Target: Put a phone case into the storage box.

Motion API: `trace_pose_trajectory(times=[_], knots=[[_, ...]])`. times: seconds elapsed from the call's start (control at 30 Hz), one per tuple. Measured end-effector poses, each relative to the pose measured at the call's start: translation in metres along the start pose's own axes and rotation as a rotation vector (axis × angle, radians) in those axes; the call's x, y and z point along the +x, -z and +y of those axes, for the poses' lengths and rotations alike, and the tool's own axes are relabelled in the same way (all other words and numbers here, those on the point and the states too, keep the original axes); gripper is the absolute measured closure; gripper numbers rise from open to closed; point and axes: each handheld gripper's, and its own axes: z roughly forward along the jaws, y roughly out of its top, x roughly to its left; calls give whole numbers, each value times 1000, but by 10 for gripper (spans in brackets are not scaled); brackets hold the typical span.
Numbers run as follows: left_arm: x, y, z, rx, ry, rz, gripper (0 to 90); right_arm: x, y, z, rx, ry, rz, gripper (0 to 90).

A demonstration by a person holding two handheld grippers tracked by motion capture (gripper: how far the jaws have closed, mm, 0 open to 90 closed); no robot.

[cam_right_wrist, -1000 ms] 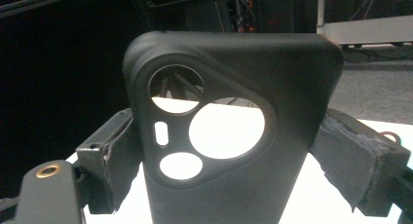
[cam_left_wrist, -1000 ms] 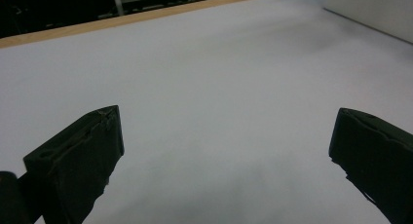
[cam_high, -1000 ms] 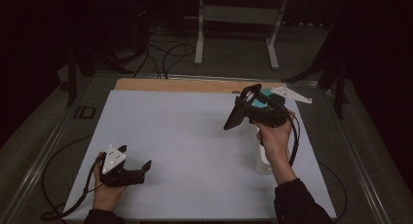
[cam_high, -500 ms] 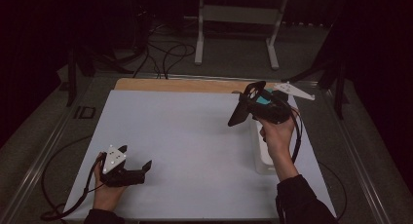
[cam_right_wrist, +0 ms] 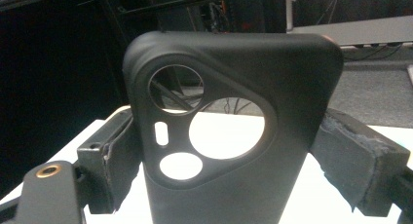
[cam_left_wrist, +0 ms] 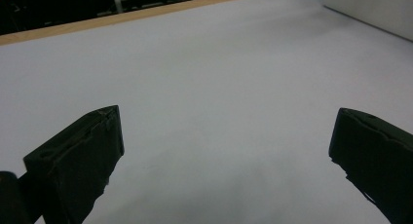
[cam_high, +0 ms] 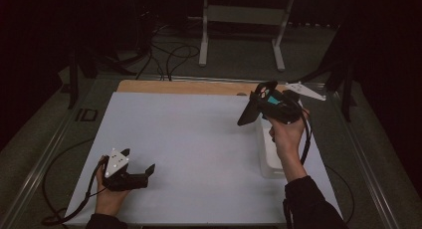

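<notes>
A black phone case with round camera cut-outs stands upright between the jaws of my right gripper, which is shut on its two sides. In the high view the right gripper is held up above the right part of the white table sheet, the phone case hanging from its front. My left gripper rests low on the sheet at the front left, open, with bare sheet between its jaws. In the left gripper view its two black pads stand wide apart.
A white box lies on the sheet under my right forearm; its corner shows far right in the left gripper view. A wooden strip edges the far side. Cables trail off the table's left side.
My right gripper has moved a little right and away from me with the phone case in it. The left gripper has stayed put.
</notes>
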Motion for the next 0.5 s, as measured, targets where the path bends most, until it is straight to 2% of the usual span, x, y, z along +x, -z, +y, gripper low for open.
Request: trace_pose_trajectory(times=[0.5], knots=[[0, 0, 0, 0, 3, 5, 0, -13, 3, 8, -17, -7, -50, 151]])
